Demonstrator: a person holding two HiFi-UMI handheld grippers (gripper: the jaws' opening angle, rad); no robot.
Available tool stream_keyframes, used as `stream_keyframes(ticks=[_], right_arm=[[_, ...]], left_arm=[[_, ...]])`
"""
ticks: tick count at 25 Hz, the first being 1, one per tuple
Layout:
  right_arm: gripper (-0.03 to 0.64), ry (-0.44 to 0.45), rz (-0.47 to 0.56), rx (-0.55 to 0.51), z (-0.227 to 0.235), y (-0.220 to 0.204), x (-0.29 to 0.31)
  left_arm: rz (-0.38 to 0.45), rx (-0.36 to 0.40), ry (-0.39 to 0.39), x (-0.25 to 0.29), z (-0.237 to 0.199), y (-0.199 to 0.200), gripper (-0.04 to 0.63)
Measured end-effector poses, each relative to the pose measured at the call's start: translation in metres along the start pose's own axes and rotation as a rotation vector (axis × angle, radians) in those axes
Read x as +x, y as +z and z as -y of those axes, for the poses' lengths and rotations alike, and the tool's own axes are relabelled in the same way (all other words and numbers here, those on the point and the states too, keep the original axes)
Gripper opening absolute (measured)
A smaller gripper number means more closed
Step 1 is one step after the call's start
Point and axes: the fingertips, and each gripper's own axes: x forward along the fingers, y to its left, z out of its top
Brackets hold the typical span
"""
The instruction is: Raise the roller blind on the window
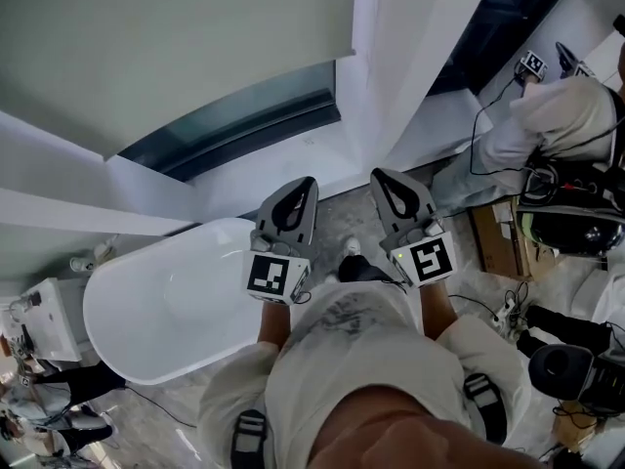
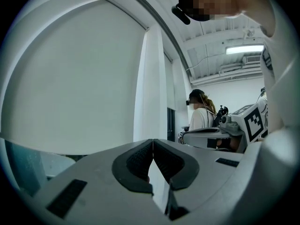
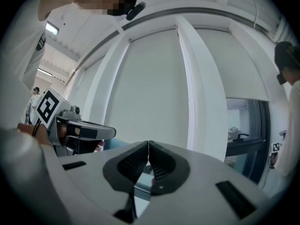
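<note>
By a white window (image 1: 391, 76), holding the left grey claw (image 2: 153, 141) and right grey claw (image 3: 148, 143) level, shut and empty, to reach the low pale grey roller blind (image 1: 176, 37).

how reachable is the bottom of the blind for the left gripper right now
Probably yes. The left gripper points toward the blind with nothing but open air between them, and its fingers are shut and empty. The bathtub below the window may make stepping closer awkward.
</note>
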Motion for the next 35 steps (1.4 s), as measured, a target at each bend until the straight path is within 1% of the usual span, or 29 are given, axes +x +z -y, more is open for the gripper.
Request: stream_keyframes(ticks=[4,10,20,25,30,35], right_arm=[[0.061,0.008,0.020,0.003,0.024,0.004,0.016],[0.061,0.027,0.035,0.002,0.063,0.008,0.018],[0.061,0.041,0.035,0.023,0.091,0.004,0.050],[0.061,0.023,0.025,0.026,0.093,0.001,0.072],[0.061,-0.015,0.056,0.022,0.099,0.008,0.095],[0.061,-0.065,0.024,0.034,0.107,0.002,0.113]], left_arm=[[0.001,-0.008,0.005,0.027,-0.006,0.004,0.008],[0.016,-0.003,0.001,0.067,0.007,0.015,0.008],[0.005,-0.004,-0.021,0.112,-0.011,0.011,0.008],[0.009,-0.003,-0.057,0.129,-0.031,0.010,0.008],[0.018,-0.012,-0.121,0.153,-0.047,0.011,0.008],[-0.011,-0.016,-0.175,0.176,-0.063,0.005,0.009]])
